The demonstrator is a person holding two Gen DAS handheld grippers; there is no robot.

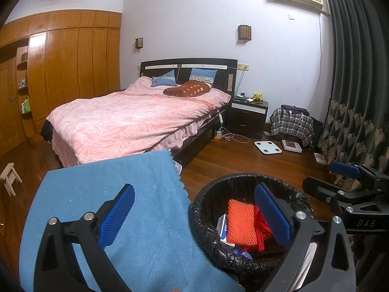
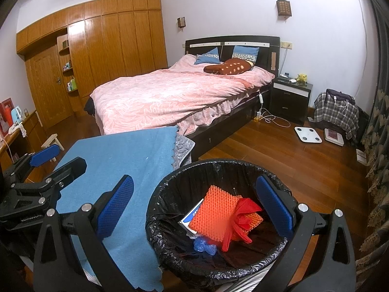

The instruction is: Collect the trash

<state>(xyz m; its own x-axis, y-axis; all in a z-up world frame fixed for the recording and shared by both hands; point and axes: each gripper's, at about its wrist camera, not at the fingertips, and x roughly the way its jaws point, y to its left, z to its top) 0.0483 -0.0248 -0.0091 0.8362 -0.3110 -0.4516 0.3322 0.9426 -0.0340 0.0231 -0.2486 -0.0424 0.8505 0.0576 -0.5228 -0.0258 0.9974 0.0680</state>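
A round bin with a black liner [image 1: 206, 221] [image 2: 170, 185] stands on the floor beside a table under a blue cloth [image 1: 102, 194] [image 2: 136, 160]. In it lie an orange foam net [image 1: 242, 221] [image 2: 216, 214], a red ribbon-like piece [image 2: 243, 216], a blue-and-white box [image 2: 192, 215] and a blue wrapper [image 2: 204, 245]. My left gripper [image 1: 194, 214] is open and empty, hovering over the cloth edge and bin rim. My right gripper [image 2: 197, 209] is open and empty above the bin. Each gripper shows at the other view's edge.
A bed with a pink cover [image 2: 175, 97] stands behind the table. A dark nightstand [image 2: 290, 99], a white scale [image 2: 307, 134], a plaid-covered bag [image 2: 336, 114] and cables [image 2: 274, 119] lie on the wooden floor. Dark curtains [image 1: 355, 73] hang on the right. A small stool [image 1: 9, 176] stands left.
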